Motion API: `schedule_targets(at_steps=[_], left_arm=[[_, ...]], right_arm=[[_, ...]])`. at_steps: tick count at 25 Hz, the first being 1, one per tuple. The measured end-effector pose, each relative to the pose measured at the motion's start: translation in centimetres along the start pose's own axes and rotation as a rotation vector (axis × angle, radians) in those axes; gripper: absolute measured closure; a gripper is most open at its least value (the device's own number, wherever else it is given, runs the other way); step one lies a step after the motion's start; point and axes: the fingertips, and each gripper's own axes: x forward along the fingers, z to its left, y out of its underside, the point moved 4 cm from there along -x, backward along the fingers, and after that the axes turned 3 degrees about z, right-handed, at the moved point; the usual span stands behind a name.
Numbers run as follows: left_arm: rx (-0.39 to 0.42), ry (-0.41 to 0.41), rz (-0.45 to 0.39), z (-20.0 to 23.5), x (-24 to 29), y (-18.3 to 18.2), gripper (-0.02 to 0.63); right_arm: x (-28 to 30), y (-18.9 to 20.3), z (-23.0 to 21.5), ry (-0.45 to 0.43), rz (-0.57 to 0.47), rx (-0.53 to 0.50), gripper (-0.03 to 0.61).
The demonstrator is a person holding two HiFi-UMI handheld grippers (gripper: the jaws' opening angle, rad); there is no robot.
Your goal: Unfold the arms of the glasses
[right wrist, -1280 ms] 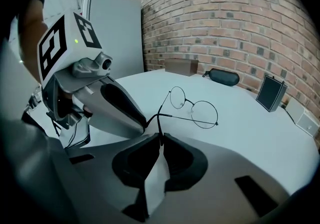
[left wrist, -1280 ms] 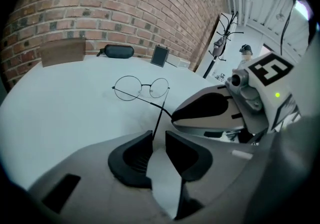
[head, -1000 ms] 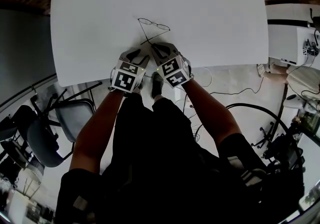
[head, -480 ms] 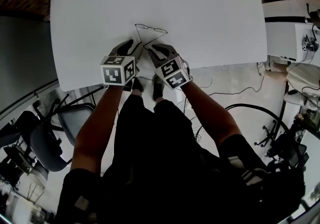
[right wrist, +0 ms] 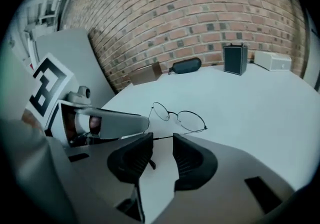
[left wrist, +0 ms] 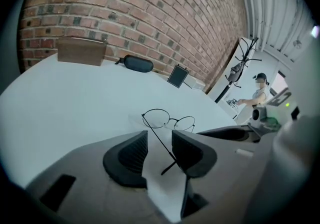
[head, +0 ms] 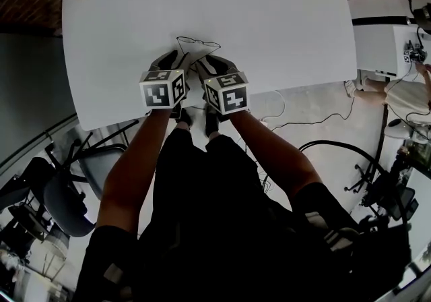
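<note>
- The glasses (head: 197,42) lie on the white worktop (head: 289,24) near its front edge, lenses away from the person, just past both grippers.
- Just changed: the right gripper (right wrist: 162,140) has just been opening its fingers. They now stand a moderate gap apart, pressing on nothing.
- The thin right-side arm (right wrist: 163,137) of the glasses crosses that gap at the fingertips, its curved end lying loose between them, so I judge it released.
- The head view shows the right marker cube rolled round compared with a second ago. It also shows the left gripper (head: 176,59) shifted left and rolled.
- In its own view the left gripper (left wrist: 160,135) has its fingers a narrow gap apart. The left-side arm (left wrist: 159,138) runs between them from hinge to tip, close to one finger, but is not clamped by both.
- Meaning for the task: the left-side arm looks swung well out from the frame. The right-side arm looks angled only partly out, though it is hard to be sure from here.
- Task likely near its end; the right-side arm may need one more nudge outward.
- Risk: the wire frame is light, so a push could slide the whole glasses instead of turning the hinge.
</note>
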Motion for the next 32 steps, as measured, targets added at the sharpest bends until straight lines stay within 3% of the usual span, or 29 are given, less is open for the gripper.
schedule_targets(at_steps=[4, 6, 16, 25, 32], left_arm=[[0.004, -0.030, 0.043, -0.1, -0.2, -0.3, 0.460], [-0.004, -0.027, 0.053, 0.0, 0.0, -0.1, 0.460], [0.002, -0.042, 0.068, 1.0, 0.1, 0.1, 0.460], [0.019, -0.062, 0.062, 2.1, -0.6, -0.4, 0.460], [0.012, -0.062, 0.059, 1.8, -0.8, -0.1, 0.462]], right_arm=[[-0.2, -0.3, -0.7, 0.019, 0.005, 0.270, 0.484], [-0.1, -0.6, -0.4, 0.007, 0.000, 0.322, 0.480], [1.1, -1.1, -1.8, 0.034, 0.027, 0.321, 0.475], [0.3, -1.1, -3.3, 0.003, 0.079, 0.226, 0.460], [-1.3, -1.4, -3.6, 0.030, 0.052, 0.207, 0.453]])
